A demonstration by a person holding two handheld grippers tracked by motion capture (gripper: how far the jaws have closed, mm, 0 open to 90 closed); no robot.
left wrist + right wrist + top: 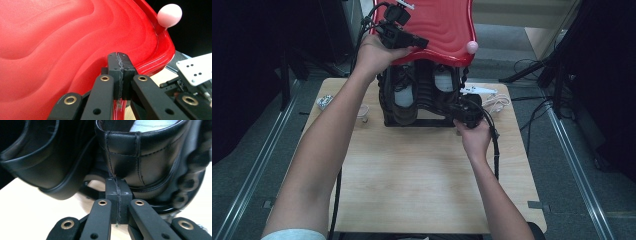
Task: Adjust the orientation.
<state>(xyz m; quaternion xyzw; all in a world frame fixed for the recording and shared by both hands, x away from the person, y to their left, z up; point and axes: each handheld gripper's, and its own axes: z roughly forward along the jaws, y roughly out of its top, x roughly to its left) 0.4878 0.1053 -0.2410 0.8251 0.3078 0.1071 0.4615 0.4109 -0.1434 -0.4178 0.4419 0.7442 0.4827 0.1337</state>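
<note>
Glossy wavy red lid (pixel 62 37), raised

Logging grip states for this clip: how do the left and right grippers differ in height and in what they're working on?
The left gripper is raised, its jaws shut on the red lid's rim; the right gripper sits low near the tabletop. In the right gripper view its jaws are closed against a black shoe; whether anything is pinched there is unclear. Both are closed.

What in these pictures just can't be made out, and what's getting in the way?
- High view: the red lid hides the upper part of the black shoes in the black rack.
- Left gripper view: the lid's far side runs off the frame.
- High view: the small items at the table's left edge are too small to identify.
</note>
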